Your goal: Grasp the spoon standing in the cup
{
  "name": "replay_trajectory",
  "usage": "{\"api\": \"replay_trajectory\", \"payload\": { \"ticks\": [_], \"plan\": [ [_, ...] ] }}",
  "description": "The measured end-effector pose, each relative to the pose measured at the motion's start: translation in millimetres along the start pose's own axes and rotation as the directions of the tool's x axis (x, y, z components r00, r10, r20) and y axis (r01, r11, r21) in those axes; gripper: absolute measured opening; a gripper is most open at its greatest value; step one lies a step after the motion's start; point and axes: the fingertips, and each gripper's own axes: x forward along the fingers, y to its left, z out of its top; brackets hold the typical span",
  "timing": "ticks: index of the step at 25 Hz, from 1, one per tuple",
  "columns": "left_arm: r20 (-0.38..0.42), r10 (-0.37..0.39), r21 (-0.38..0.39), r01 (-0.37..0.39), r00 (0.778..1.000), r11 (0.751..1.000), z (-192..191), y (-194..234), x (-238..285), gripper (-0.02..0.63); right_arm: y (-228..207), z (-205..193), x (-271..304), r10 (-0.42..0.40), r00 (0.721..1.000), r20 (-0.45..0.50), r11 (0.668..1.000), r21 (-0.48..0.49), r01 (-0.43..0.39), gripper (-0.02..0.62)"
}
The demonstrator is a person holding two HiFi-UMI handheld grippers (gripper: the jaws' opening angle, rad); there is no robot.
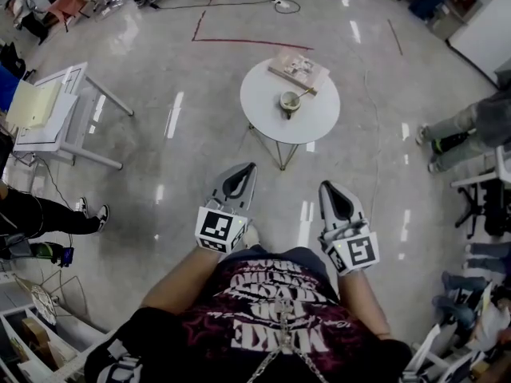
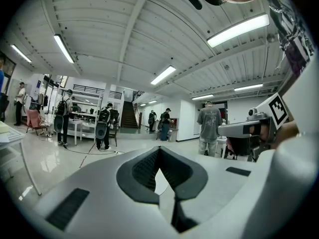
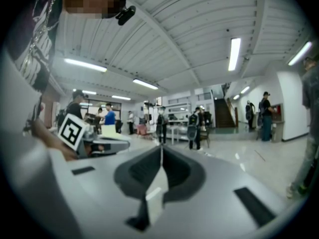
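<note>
**Both grippers shut and empty, table well ahead**

- Left gripper [image 1: 249, 168] and right gripper [image 1: 326, 187]: jaws pressed together, nothing between them, side by side over bare glossy floor [image 1: 184, 174].
- Open floor lane from the grippers to the round white table [image 1: 263, 114]. Near rim of the table bare, thin wire legs [image 1: 281, 154] below it.
- Cup [image 1: 288, 102] near the table's centre, spoon [image 1: 303, 96] standing in it, handle leaning right. Flat box [image 1: 298, 69] at the far edge, just beyond the cup.
- Left: white desk [image 1: 60, 122] with a yellow folder [image 1: 30, 104], well apart from the lane. Near left: a seated person's legs [image 1: 56, 214].
- Right: another person's legs [image 1: 455, 130] and an office chair [image 1: 479, 202], well apart from the table.
- Far: red tape lines [image 1: 239, 41] and a cable [image 1: 231, 5] on the floor.
- Table, cup and spoon visible in the head view only. Gripper views level across the room: ceiling lights [image 2: 237, 30], people at benches [image 2: 103, 127], staircase [image 3: 223, 112].
</note>
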Motion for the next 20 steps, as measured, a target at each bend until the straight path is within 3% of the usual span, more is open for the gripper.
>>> {"api": "replay_trajectory", "payload": {
  "ticks": [12, 20],
  "plan": [
    [0.012, -0.026, -0.011, 0.026, 1.0, 1.0, 7, 36, 30, 0.025, -7, 13, 47, -0.005, 1.0, -0.018, 0.999, -0.034, 0.004, 0.034],
    [-0.018, -0.012, -0.035, 0.011, 1.0, 0.999, 0, 42, 74, 0.025, -54, 5, 64, -0.013, 0.999, -0.042, 1.0, -0.009, 0.013, 0.034]
  ]
}}
